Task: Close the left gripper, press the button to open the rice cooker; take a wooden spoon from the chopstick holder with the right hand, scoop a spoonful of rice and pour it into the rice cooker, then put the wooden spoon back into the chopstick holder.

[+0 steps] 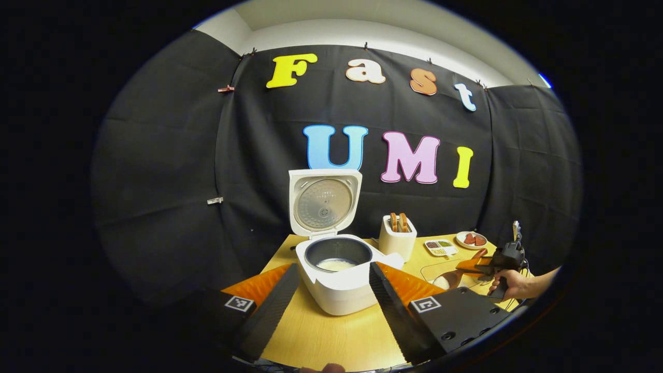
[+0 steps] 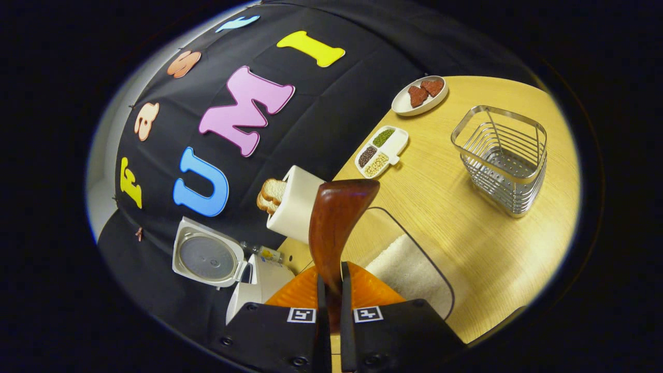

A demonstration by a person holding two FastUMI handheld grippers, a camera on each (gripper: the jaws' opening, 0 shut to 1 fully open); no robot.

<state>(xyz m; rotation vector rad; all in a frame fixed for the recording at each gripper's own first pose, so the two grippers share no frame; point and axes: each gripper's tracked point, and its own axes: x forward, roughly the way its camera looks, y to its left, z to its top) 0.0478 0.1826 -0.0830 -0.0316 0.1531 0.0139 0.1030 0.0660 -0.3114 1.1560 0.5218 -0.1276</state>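
Rice cooker (image 1: 339, 277) on the table (image 1: 331, 336), lid (image 1: 322, 202) standing upright and open; a pale layer of rice already sits at the bottom of the inner pot. The button step looks done.

Left tool (image 1: 331, 300): fingers spread wide apart, holding nothing, framing the cooker from the near side.

Right tool (image 2: 331, 298): both fingers pinched tight on the handle of the wooden spoon (image 2: 336, 217), bowl pointing forward and up. The spoon hovers above the clear rice container (image 2: 409, 269), just beside the toaster (image 2: 298, 204). In the left gripper view the spoon bowl appears low at the container, though that edge is too distorted to tell whether it is loaded.

Wire chopstick holder (image 2: 505, 160) stands well apart to the far side, apparently with nothing in it.

Judged step: scooping, or the start of the carry to the cooker.

To do it well: keep the bowl level during the carry, since the grip is on a narrow handle and any roll would spill grains. Bring it over the pot's middle, clear of the upright lid, then tip slowly. Keep the left tool out of the path.
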